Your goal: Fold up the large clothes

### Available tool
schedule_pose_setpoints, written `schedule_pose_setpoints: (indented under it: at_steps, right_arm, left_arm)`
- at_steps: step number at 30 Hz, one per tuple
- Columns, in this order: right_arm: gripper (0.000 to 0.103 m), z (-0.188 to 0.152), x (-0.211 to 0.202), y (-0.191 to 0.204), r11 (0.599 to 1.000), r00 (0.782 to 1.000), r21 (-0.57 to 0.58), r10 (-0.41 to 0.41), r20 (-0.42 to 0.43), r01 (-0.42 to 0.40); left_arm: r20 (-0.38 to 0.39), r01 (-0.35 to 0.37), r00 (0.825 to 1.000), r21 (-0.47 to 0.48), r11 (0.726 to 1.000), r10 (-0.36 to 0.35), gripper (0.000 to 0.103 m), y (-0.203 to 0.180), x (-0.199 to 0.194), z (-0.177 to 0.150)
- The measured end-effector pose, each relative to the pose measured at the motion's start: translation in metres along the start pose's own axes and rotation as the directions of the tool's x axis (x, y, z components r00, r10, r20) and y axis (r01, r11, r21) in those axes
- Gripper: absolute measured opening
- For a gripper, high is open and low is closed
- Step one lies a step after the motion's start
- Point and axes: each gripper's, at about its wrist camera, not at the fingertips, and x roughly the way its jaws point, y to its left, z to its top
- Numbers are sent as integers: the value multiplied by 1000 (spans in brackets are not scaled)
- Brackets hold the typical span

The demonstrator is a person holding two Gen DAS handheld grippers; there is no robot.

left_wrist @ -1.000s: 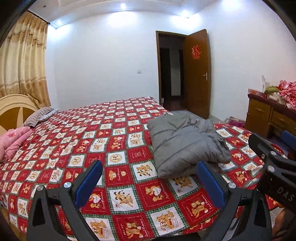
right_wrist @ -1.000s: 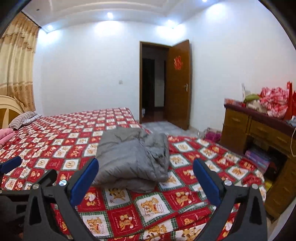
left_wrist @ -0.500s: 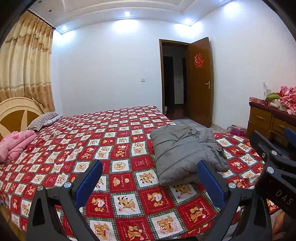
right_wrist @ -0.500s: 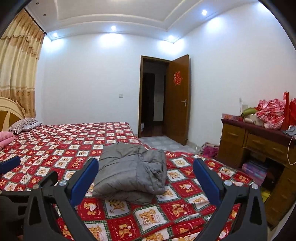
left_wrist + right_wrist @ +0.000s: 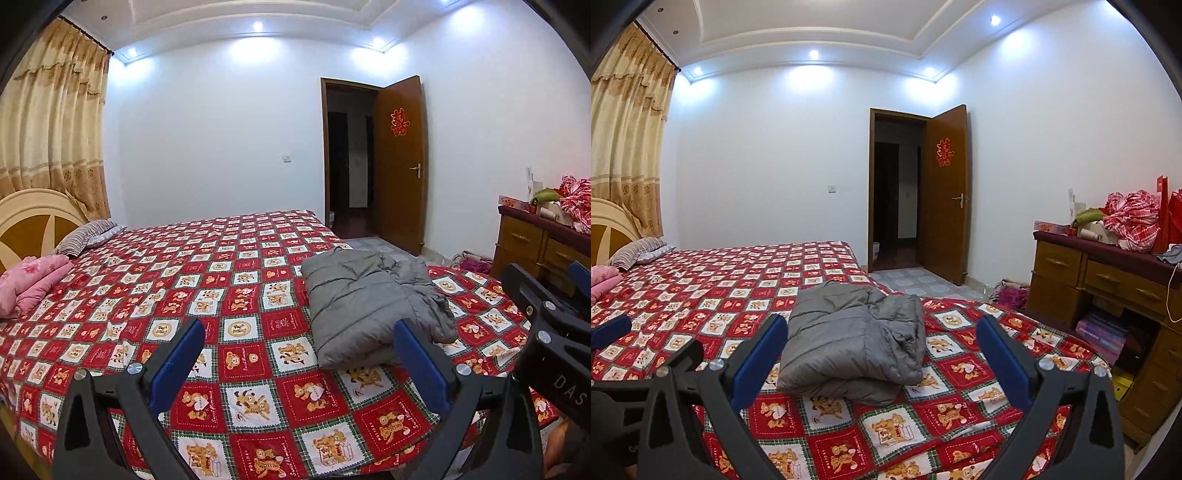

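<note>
Folded grey padded jacket (image 5: 855, 341) near foot corner of bed, on red bear-print bedspread (image 5: 155, 295). Left gripper (image 5: 299, 356) and right gripper (image 5: 881, 350) above near edge, jaws spread wide, empty. Beyond: white walls, open wooden door (image 5: 945, 192), cluttered dresser (image 5: 1108, 280).

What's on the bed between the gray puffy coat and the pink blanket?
Nothing but bedspread. In the left wrist view, only red teddy-bear squares stretch from the gray coat to the pink blanket.

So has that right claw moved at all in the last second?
Yes. The right claw has pulled up and back from the grey jacket: the door now sits lower in its view, with more ceiling showing. It is open.
</note>
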Motion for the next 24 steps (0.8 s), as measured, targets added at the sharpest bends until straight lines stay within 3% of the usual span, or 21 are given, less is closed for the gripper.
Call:
schedule_pose_setpoints:
  at_steps: [17, 24]
  right_arm:
    - [103, 3, 0, 0, 1000, 1000, 4, -3, 17, 3]
    - [103, 3, 0, -2, 1000, 1000, 3, -12, 26, 12]
  left_arm:
    - [16, -20, 1000, 10, 1000, 20, 102, 1, -1, -1]
    - [6, -59, 998, 12, 998, 59, 102, 1, 5, -1]
